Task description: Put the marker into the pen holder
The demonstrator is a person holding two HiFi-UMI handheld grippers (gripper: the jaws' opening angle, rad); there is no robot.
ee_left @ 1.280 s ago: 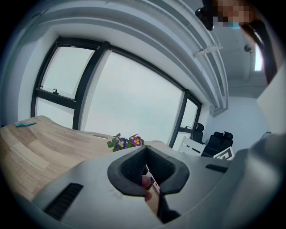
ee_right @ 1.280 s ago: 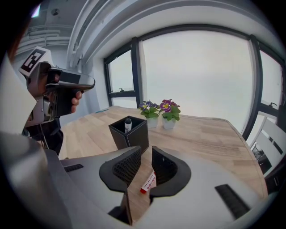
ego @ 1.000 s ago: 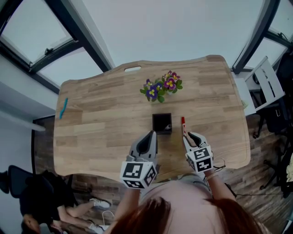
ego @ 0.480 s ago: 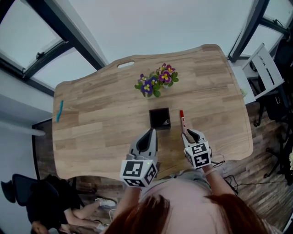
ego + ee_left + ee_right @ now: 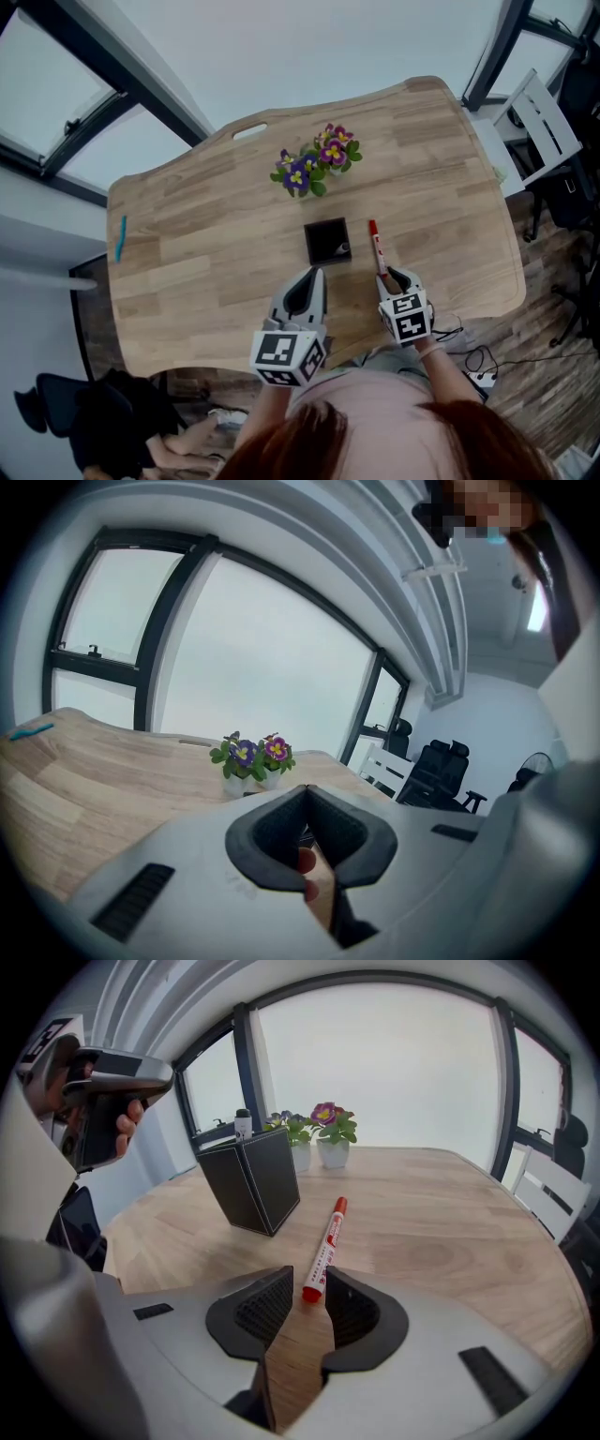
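Pale wooden table, plank-grained and matte, with a wavy, rounded rim. Near its middle, a square black pen holder, straight-walled and open-topped, smooth-faced with pale edge seams in the right gripper view. At 3 o'clock of it, just beside but apart, a slim round marker: white barrel, red cap, red near end, lying flat on the wood, lengthwise from 12 to 6. At 12 o'clock of the holder, potted flowers, purple and pink, leafy. Far off at 9 o'clock, near the rim, a thin teal pen.

Against half a second ago, little changed: marker, holder and flowers unmoved on the table, both grippers in much the same places, only the table turned slightly in the head view.

Right gripper at 6 o'clock of the marker, pointing to 12, low over the wood, jaws a narrow gap apart, ridged black pads either side of the red end, not clamped on it. Left gripper at 6 o'clock of the holder, pointing to 12, jaws closed tip to tip, nothing between. In the right gripper view, at 10 o'clock, a hand wrapped round the left gripper's handle.
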